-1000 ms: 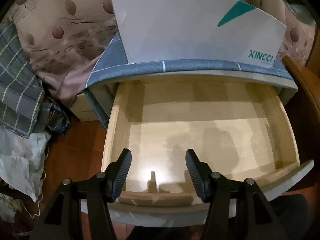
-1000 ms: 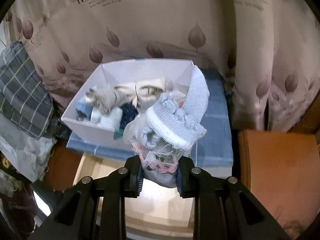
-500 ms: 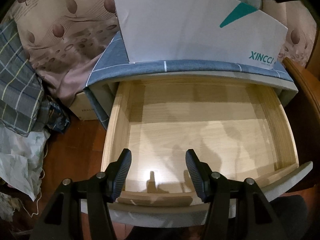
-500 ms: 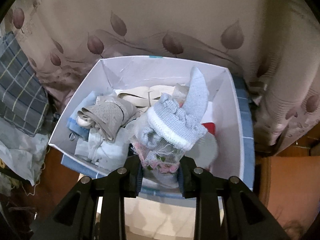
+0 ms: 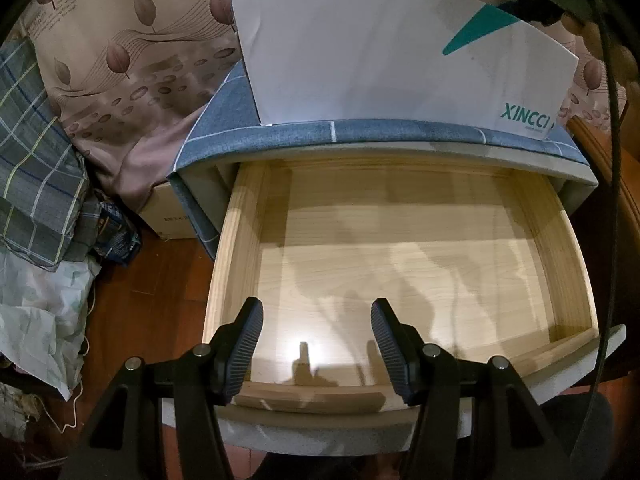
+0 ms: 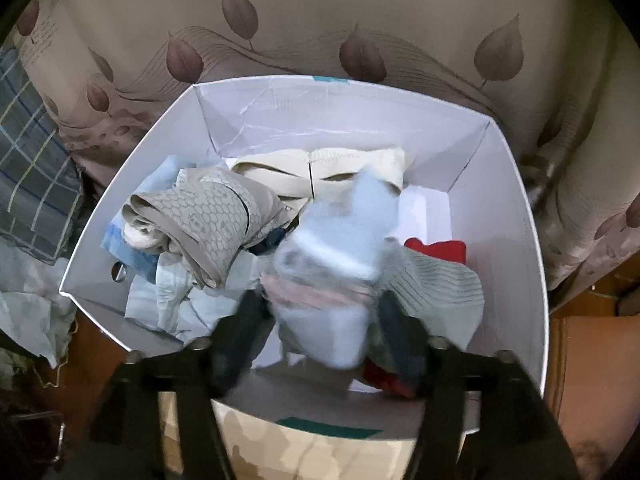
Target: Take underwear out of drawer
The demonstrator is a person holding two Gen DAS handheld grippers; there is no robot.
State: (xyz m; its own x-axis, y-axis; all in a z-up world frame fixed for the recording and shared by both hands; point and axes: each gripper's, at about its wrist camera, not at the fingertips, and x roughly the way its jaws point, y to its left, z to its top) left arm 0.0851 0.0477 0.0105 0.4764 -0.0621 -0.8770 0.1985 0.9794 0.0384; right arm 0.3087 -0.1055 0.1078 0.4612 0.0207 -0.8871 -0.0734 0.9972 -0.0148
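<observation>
The wooden drawer [image 5: 400,240] stands pulled out, and nothing lies on the part of its floor that shows. My left gripper [image 5: 316,344] is open and holds nothing, just above the drawer's front edge. My right gripper [image 6: 320,332] hangs over the white box [image 6: 516,208], jaws spread wide. A blurred light-blue bundle of underwear [image 6: 336,256] sits between the jaws, in motion over the clothes in the box. I cannot tell whether the fingers still touch it.
The white box [image 5: 392,60] stands on the blue-checked cabinet top [image 5: 360,136]. It holds grey, cream and red garments [image 6: 208,216]. A leaf-print curtain [image 6: 320,20] hangs behind. Plaid cloth [image 5: 36,168] and bags lie on the floor to the left.
My right gripper moved forward over the box and its jaws spread from shut to wide. The blue bundle blurs as it slips down. My left gripper has held still.
</observation>
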